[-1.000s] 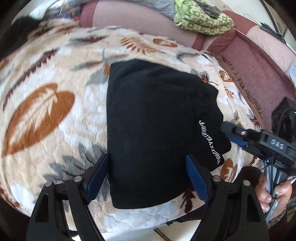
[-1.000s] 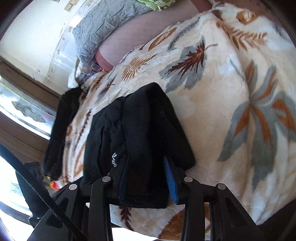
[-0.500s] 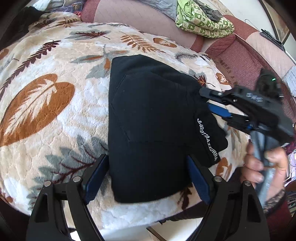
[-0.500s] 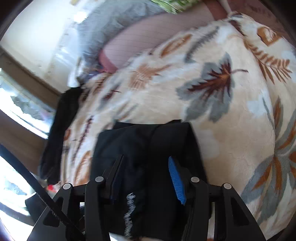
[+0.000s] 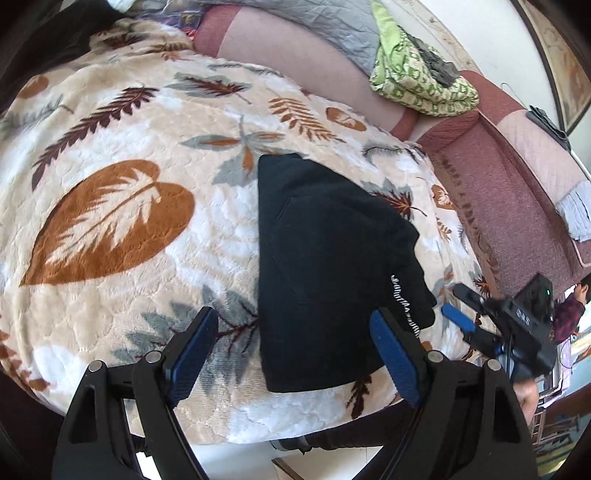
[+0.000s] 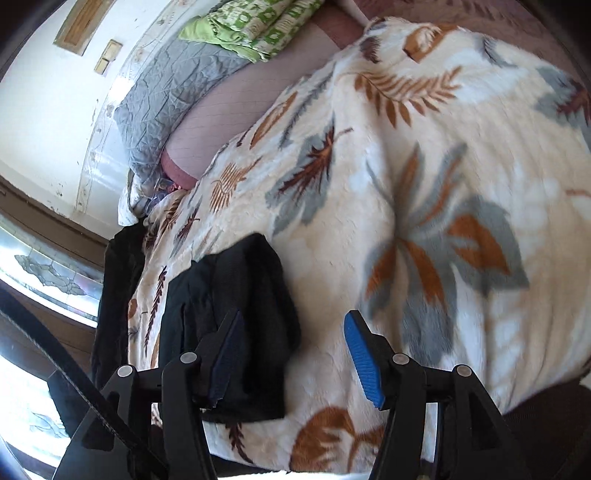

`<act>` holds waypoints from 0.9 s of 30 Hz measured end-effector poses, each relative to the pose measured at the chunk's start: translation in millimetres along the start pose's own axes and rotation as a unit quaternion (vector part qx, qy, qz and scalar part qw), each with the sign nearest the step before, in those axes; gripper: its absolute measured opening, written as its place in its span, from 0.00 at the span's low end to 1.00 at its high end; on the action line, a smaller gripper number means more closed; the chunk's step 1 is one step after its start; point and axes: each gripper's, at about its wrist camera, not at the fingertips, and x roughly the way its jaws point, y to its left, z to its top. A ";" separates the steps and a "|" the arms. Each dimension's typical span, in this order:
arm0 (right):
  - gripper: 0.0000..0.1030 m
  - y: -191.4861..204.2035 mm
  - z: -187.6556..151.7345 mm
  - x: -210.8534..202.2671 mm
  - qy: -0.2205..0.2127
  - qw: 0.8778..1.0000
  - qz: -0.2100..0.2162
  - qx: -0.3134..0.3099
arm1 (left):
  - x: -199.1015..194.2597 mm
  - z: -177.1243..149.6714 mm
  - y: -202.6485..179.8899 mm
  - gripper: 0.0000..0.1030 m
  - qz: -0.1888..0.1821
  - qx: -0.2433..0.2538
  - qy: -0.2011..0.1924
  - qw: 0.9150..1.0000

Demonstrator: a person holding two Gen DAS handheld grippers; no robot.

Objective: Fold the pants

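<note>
The black pants (image 5: 325, 266) lie folded into a compact rectangle on a leaf-patterned blanket (image 5: 110, 221), with white lettering near their right edge. My left gripper (image 5: 295, 347) is open and empty, hovering above the pants' near edge. My right gripper (image 5: 458, 306) shows in the left wrist view just right of the pants, off the cloth. In the right wrist view the right gripper (image 6: 295, 350) is open and empty, with the folded pants (image 6: 236, 295) beside its left finger.
A green patterned cloth (image 5: 417, 77) and a grey quilt (image 5: 325, 29) lie on the pink sofa back. A maroon sofa arm (image 5: 517, 192) runs along the right. Another dark garment (image 6: 118, 280) hangs at the blanket's far left edge.
My right gripper has let go of the pants, opened wide and drawn back to their right side. The pants now lie flat. My left gripper stays open and has pulled back slightly.
</note>
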 end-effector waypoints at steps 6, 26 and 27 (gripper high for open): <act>0.61 11.7 -20.7 -4.1 -0.007 0.999 0.032 -0.016 | 3.9 -3.8 0.2 0.81 0.006 0.000 0.010 1.000; 0.56 13.5 -35.9 11.6 0.025 0.998 0.003 -0.049 | 4.5 -1.2 17.5 0.81 0.011 -0.029 0.009 0.999; 0.56 11.6 -35.8 12.2 0.024 0.999 0.012 -0.041 | 4.3 -1.0 18.5 0.81 0.014 -0.030 0.009 0.999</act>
